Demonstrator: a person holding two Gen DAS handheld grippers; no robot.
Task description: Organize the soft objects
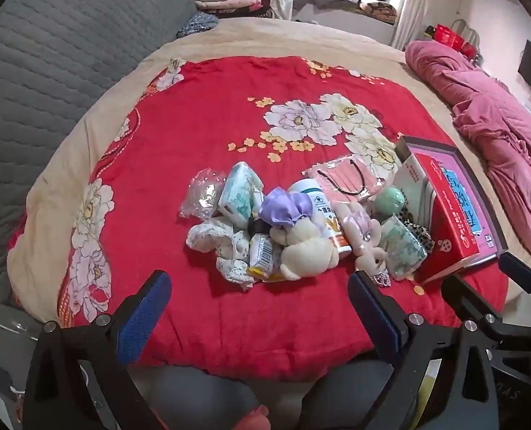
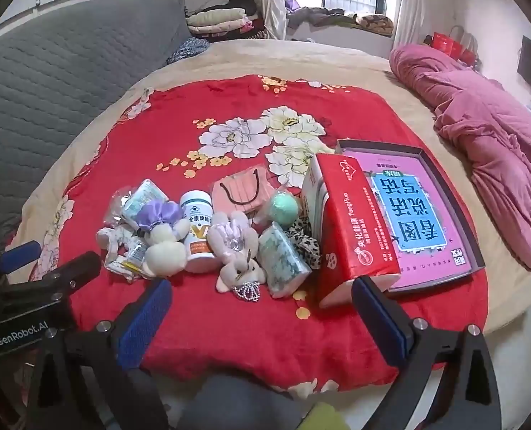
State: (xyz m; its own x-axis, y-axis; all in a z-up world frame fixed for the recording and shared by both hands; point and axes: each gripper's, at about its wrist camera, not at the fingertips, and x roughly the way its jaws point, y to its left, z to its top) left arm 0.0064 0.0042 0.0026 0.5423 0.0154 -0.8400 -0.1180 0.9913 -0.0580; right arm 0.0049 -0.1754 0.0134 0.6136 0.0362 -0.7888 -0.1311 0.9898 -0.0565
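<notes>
- Hovering wide open and empty over the near edge of the red floral blanket [image 1: 201, 150]: left gripper [image 1: 261, 308] and right gripper [image 2: 261, 308], both tilting down toward the heap.
- Lying jumbled just beyond, toward the blanket's near-right: cream plush toy [image 1: 306, 247], pink plush bunny [image 2: 235, 251], purple scrunchie [image 1: 283, 208], tissue packs [image 2: 283, 261], with a hard white bottle [image 2: 197, 236] mixed in.
- Resting against the pile's right side: red carton [image 2: 351, 229], overlapping a grey tray [image 2: 455, 193].
- Apparently still opening the sort, nothing yet lifted; next calling for lowering one gripper onto a single soft piece, likely the nearest plush, avoiding the bottle.
</notes>
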